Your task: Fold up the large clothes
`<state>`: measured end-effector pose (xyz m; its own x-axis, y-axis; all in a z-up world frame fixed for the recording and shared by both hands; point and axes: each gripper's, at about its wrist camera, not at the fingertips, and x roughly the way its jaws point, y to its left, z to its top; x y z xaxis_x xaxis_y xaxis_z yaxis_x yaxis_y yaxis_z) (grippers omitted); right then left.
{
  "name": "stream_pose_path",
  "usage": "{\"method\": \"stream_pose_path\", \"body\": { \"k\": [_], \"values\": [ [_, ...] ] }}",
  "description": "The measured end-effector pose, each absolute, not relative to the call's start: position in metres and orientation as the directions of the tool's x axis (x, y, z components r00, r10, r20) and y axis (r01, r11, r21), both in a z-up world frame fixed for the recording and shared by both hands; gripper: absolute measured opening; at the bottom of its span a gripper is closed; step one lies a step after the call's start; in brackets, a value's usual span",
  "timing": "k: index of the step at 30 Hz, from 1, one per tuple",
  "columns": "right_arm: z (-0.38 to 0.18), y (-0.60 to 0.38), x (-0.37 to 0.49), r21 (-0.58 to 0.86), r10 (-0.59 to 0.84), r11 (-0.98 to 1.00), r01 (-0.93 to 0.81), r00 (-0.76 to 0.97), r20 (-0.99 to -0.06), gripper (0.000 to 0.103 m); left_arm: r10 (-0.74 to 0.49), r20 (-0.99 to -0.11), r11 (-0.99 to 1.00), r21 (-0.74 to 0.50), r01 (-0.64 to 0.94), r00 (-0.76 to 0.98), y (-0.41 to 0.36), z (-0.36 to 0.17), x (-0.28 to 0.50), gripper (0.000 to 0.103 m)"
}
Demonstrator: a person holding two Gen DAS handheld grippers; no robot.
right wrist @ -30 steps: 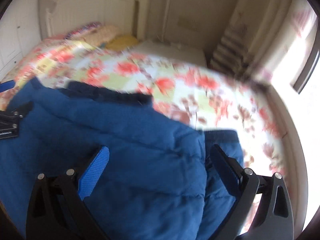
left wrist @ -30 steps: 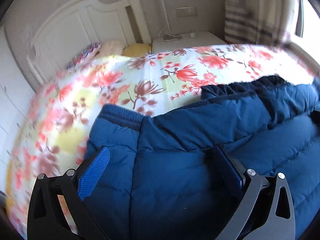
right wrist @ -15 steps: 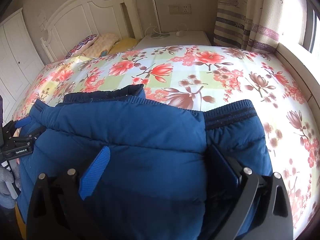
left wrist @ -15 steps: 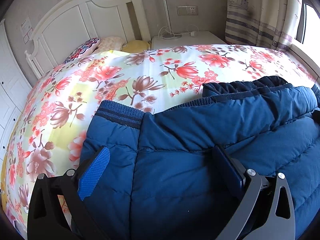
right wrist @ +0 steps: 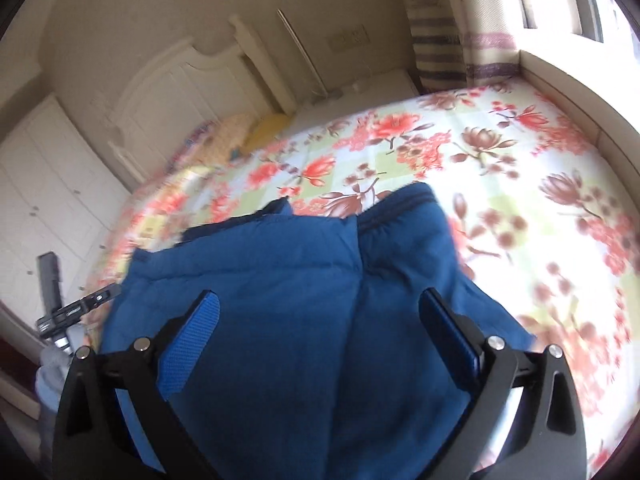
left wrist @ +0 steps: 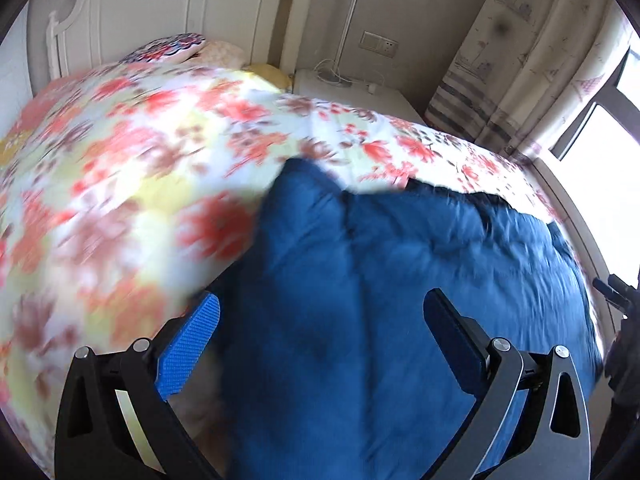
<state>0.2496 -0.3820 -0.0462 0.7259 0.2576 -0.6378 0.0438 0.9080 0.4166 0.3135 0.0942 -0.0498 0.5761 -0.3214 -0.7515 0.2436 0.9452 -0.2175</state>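
A blue padded jacket (left wrist: 400, 280) lies on the flowered bedspread (left wrist: 140, 184). In the left wrist view my left gripper (left wrist: 320, 336) stands open over the jacket's left part, its jaws wide apart, nothing between the pads. In the right wrist view my right gripper (right wrist: 320, 328) is open over the jacket (right wrist: 300, 280) near its ribbed cuff (right wrist: 404, 204). The left gripper's tip (right wrist: 76, 310) shows at that view's left edge. The right gripper's edge (left wrist: 616, 292) shows at the far right of the left view.
A white headboard (left wrist: 160, 12) and pillows (left wrist: 180, 46) stand at the bed's head, with a white nightstand (left wrist: 348, 88) beside them. Striped curtains (left wrist: 500, 60) and a window ledge (right wrist: 568, 76) run along the right. White wardrobe doors (right wrist: 44, 184) are at the left.
Both views have swung and blurred: the left gripper has turned toward the right, the right gripper toward the left. The jacket's edges look bunched and narrower. Both jaws stay wide.
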Motion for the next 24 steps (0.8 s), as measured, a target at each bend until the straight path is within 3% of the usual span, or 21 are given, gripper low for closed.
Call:
{"method": "stream_pose_path", "body": {
  "k": [6,12,16,20,24],
  "values": [
    [-0.074,-0.441,0.128,0.537,0.257,0.833,0.133,0.766,-0.589,0.099,-0.268,-0.730,0.963,-0.211,0.166,0.629,0.133,-0.059,0.258,0.098],
    [-0.123,-0.438,0.044,0.741,0.345,0.661,0.118,0.830,-0.440,0.099,-0.212,-0.645,0.975,-0.086,0.206,0.734,0.057,-0.043,0.233,0.098],
    [-0.123,-0.400,0.035,0.746,0.381,0.664,0.053,0.834,-0.399,0.100,-0.184,-0.644,0.967,0.015,0.252,0.743,-0.016,-0.037,0.248,0.098],
    [-0.124,-0.365,0.052,0.729,0.390,0.681,0.063,0.812,-0.434,0.100,-0.111,-0.634,0.965,0.116,0.236,0.766,-0.065,-0.036,0.278,0.098],
    [-0.122,-0.340,0.070,0.744,0.424,0.665,0.066,0.786,-0.449,0.100,-0.100,-0.705,0.953,0.134,0.270,0.702,-0.089,-0.073,0.311,0.099]
  ]
}}
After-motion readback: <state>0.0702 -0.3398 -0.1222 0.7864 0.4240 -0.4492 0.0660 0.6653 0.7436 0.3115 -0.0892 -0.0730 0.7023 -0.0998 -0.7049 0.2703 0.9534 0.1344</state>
